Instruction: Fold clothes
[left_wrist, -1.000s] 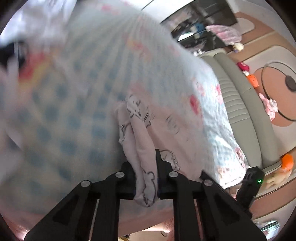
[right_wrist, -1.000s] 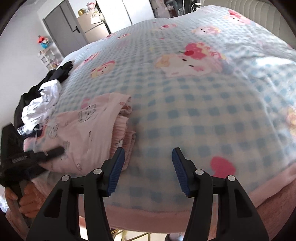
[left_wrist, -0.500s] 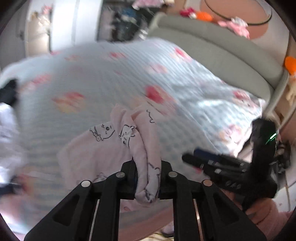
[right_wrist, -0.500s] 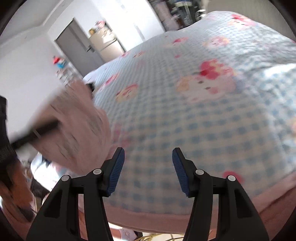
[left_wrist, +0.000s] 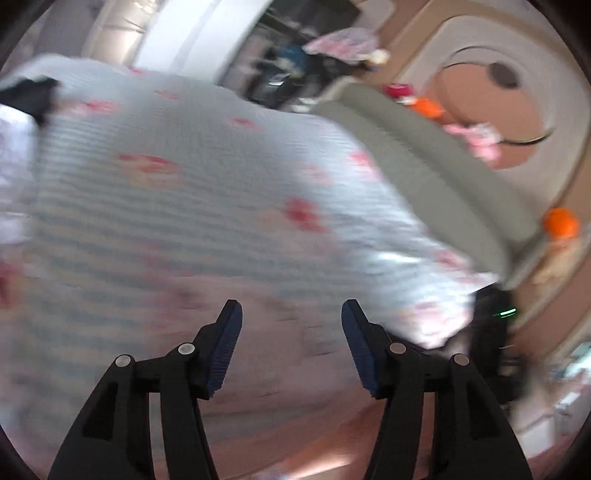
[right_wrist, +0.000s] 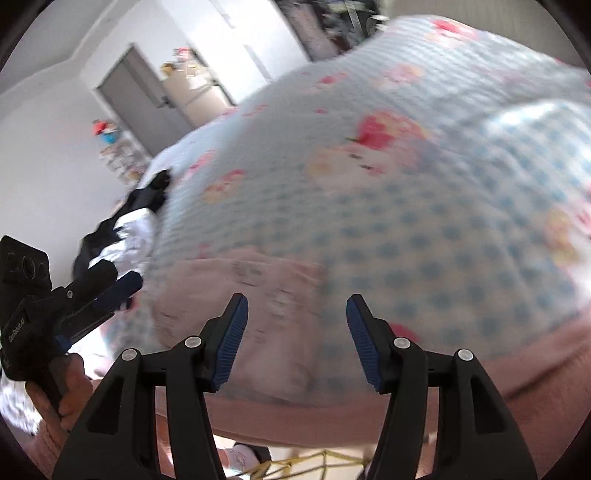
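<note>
1. Pink and printed with small cartoon figures, the folded garment (right_wrist: 255, 295) lies flat on the bed near its front edge, and we take it as our landmark; the blur hides its exact outline.
2. Our left gripper (left_wrist: 291, 349) hangs just above the garment with its jaws opening; nothing is between the blue pads, and the cloth lies clear below them.
3. Our right gripper (right_wrist: 297, 341) hovers over the garment's right part, its jaws also opening and empty, with no pad touching the fabric.
4. Left of the garment in the right wrist view, we see a hand (right_wrist: 62, 391) gripping the left tool's handle.
5. Under the garment spreads the checked blanket (right_wrist: 424, 206), pale blue with pink and red cartoon patches, its pink border running along the near edge.
6. Beyond the garment's left side, a heap of black and white clothes (right_wrist: 125, 229) rests at the blanket's edge.
7. Far right of the garment, the grey padded headboard (left_wrist: 424, 158) borders the bed.
8. Behind the clothes heap stands a grey door (right_wrist: 140, 99).
</note>
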